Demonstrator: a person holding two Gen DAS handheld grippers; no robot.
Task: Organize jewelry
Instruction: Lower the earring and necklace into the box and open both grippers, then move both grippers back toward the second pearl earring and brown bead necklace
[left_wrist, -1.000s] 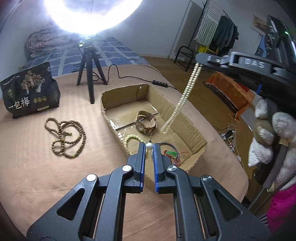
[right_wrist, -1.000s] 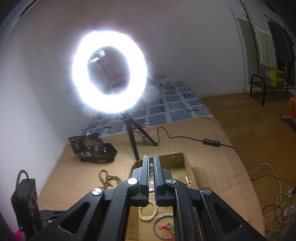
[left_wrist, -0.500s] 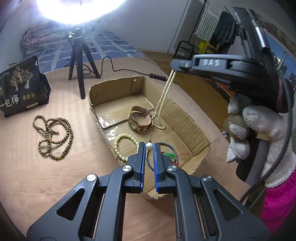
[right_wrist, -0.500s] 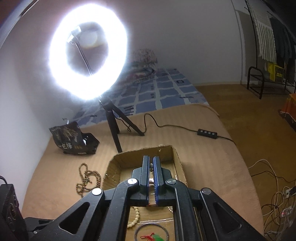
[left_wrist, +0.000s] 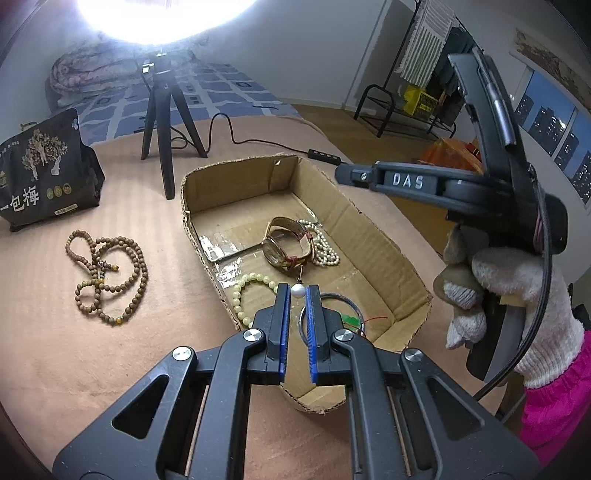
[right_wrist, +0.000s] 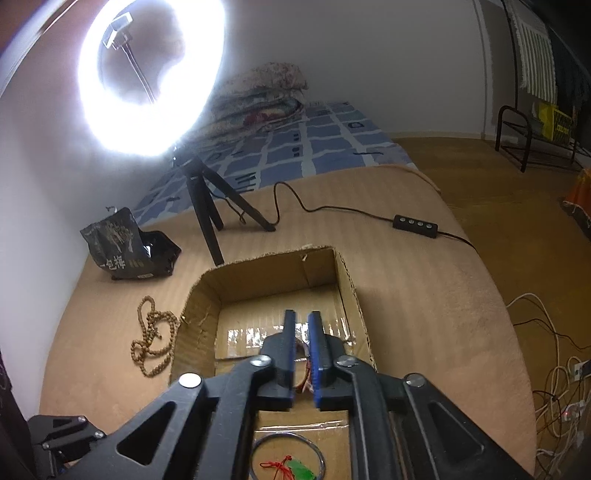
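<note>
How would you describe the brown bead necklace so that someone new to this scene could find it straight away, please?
Start at the open cardboard box on the tan bedspread. The brown bead necklace lies tangled on the bedspread outside the box, between it and the black snack bag. Unlike the pale bead bracelet and the pearl strand, it is dark wood-coloured and not in the box.

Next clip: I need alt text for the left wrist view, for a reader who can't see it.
The left hand-held gripper pinches a pearl earring above a cardboard box holding a watch, a pearl necklace and a pale bead bracelet. A brown bead necklace lies outside the box; a gloved hand holds the right hand-held gripper over it.
</note>
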